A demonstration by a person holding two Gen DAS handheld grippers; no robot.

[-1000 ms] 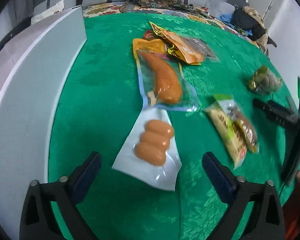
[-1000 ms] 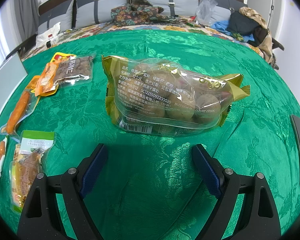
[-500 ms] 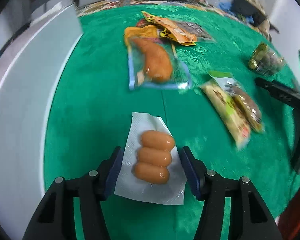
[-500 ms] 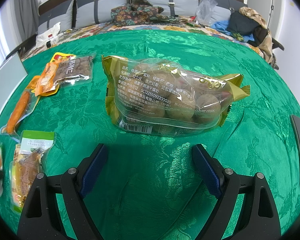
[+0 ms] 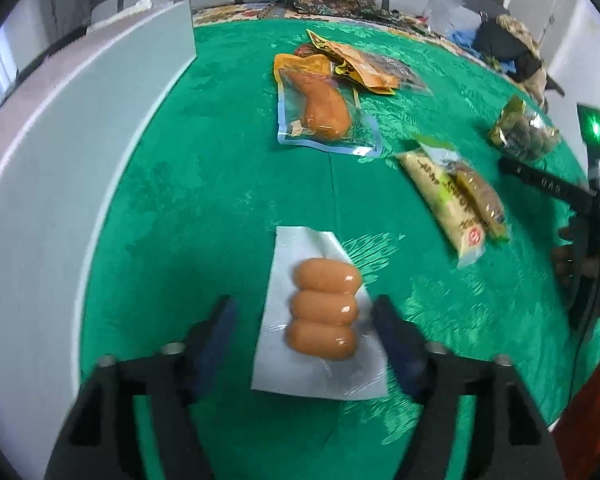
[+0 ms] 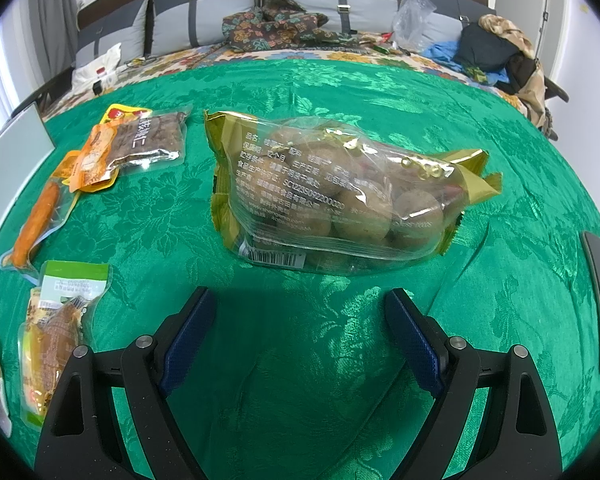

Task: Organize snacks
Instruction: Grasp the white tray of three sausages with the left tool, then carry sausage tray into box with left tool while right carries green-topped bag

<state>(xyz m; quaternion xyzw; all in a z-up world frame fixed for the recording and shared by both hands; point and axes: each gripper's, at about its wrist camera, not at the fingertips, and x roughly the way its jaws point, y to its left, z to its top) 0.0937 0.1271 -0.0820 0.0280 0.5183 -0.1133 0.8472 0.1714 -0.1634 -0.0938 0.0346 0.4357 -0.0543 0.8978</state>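
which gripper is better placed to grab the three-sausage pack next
Left. The left gripper straddles the sausage pack, its jaws just reopened with both pads off the pack. The right gripper sits open before the longan bag.

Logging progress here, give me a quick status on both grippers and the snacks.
Left gripper jaws just reopening, sausage pack between them, not pinched. Right gripper open, empty, short of the longan bag. Nothing blocking.

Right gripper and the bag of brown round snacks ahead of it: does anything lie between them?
No. In the right wrist view only bare green cloth, shadowed, lies between the open right gripper and the bag.
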